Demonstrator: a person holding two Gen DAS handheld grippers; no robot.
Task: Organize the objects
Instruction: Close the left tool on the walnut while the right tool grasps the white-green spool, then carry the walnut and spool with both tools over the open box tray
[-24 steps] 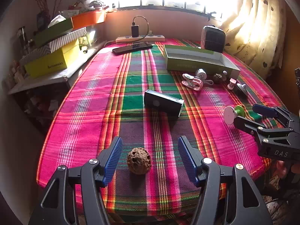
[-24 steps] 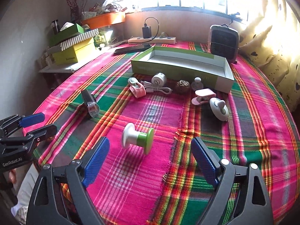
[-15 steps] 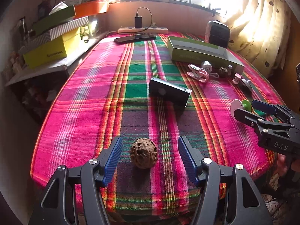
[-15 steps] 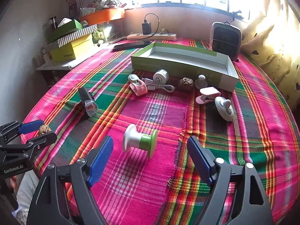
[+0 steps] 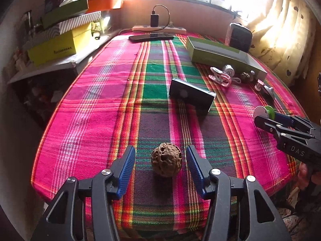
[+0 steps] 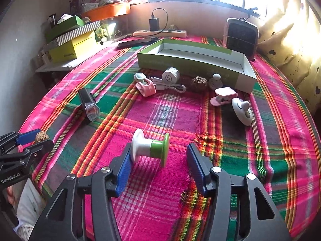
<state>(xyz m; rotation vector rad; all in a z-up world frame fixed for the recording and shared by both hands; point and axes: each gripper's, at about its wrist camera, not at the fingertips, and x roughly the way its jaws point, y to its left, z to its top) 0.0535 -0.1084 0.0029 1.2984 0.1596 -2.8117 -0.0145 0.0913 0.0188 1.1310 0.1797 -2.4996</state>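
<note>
Near the front edge of the table (image 5: 80, 108), on the plaid cloth, the walnut (image 5: 166, 162) lies between the two fingers of my left gripper (image 5: 160, 165). They stand open, one on each side of the nut, with a gap on both sides, so I hold nothing yet. I judge the walnut to be light, hard and round, with a rough wrinkled shell. It may roll away if only one pad pushes it first. I think it is best to take it across its widest part, low and centred on the pads.

My right gripper (image 6: 157, 161) is also open around the spool (image 6: 150, 147), a white and green reel lying on its side. Its white flange is just beside, maybe touching, the left pad; the green flange is still apart from the other pad. It looks like stiff, smooth plastic, light, and it can roll. I judge a grip end to end, on the two flanges, as the safest.

Farther back stands the open green box (image 6: 243, 80), where these things probably belong, with small items just before it.
</note>
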